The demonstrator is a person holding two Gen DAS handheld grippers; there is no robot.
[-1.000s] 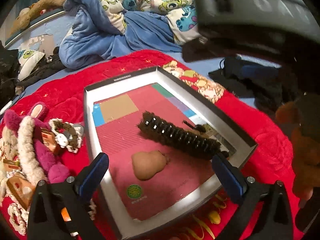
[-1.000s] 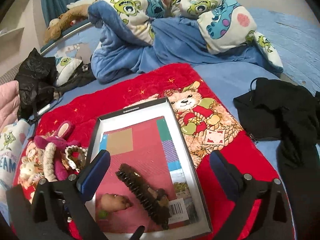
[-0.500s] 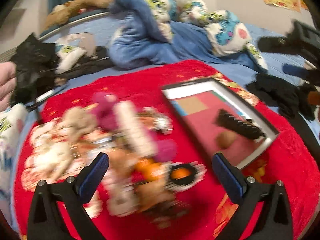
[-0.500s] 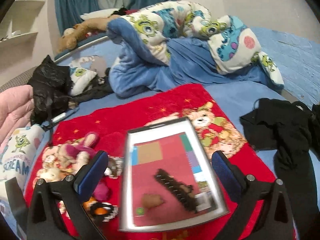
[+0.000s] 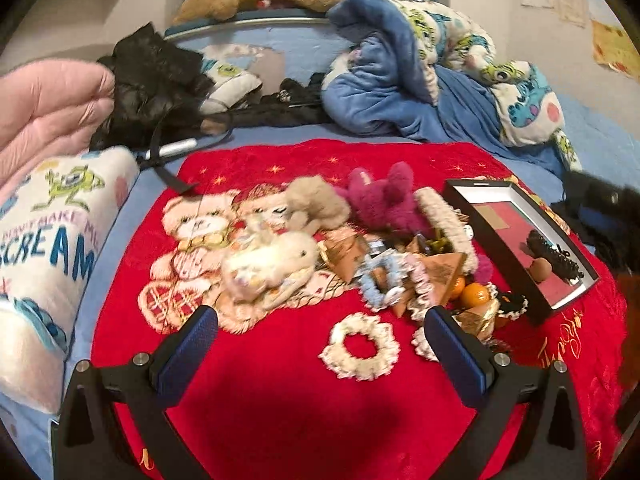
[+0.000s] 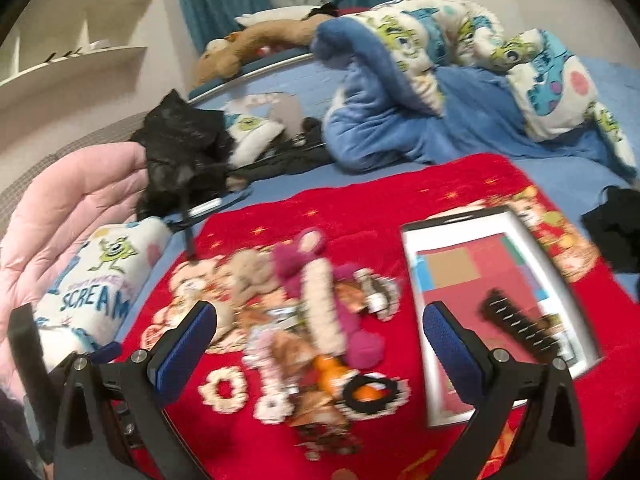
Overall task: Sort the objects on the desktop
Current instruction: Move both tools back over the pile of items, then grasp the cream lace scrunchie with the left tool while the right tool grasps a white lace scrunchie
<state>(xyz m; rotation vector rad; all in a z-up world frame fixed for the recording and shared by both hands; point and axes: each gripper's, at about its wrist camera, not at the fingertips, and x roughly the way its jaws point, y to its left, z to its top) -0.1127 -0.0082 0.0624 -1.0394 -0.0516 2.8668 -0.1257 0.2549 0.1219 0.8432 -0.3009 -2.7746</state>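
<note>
A heap of small things lies on a red blanket (image 5: 280, 392): a magenta plush (image 5: 380, 200), a cream plush (image 5: 268, 268), a white scrunchie (image 5: 360, 346), oranges (image 5: 474, 294) and hair ties. To its right stands a black-rimmed box lid (image 5: 502, 236) holding a black hair claw (image 5: 554, 254) and a brown lump (image 5: 540, 269). My left gripper (image 5: 320, 352) is open and empty, near the scrunchie. My right gripper (image 6: 320, 344) is open and empty above the heap (image 6: 320, 320), with the lid (image 6: 416, 280) to its right.
A blue and monster-print duvet (image 5: 420, 80) is bunched at the back. A pink quilt (image 5: 44, 108) and a "SCREAM" pillow (image 5: 48, 240) lie at the left. Black clothes (image 5: 152, 80) lie behind, more (image 6: 612, 232) at the right.
Both grippers swung left from the box lid to the heap of toys and hair ties. The lid now sits at the right of both views. Both stay open.
</note>
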